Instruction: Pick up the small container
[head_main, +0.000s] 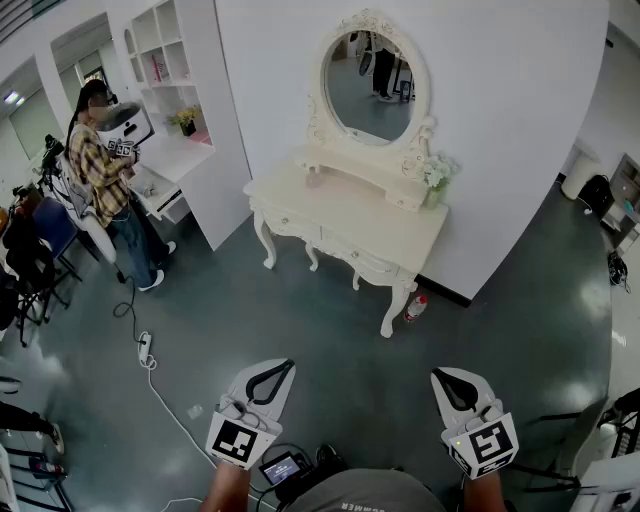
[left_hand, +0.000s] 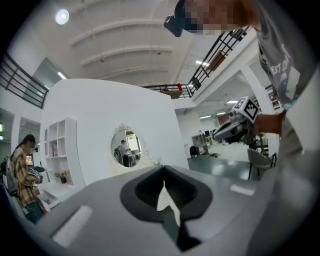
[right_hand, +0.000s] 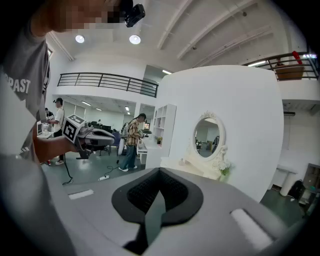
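Observation:
A cream dressing table (head_main: 340, 215) with an oval mirror (head_main: 368, 72) stands against the white wall, well ahead of me. On its top, near the mirror's base, lies a small pinkish thing (head_main: 315, 180) that may be the small container; it is too small to tell. My left gripper (head_main: 284, 367) is low at the left, shut and empty, and its jaws (left_hand: 164, 174) point at the table. My right gripper (head_main: 441, 378) is low at the right, also shut with nothing in it. Both hang over the dark floor, far from the table.
A vase of white flowers (head_main: 436, 178) stands on the table's right end. A bottle (head_main: 415, 307) stands on the floor by the table's right leg. A person in a plaid shirt (head_main: 103, 170) stands at a white shelf unit (head_main: 175, 70) on the left. A white power strip with its cable (head_main: 146, 350) lies on the floor.

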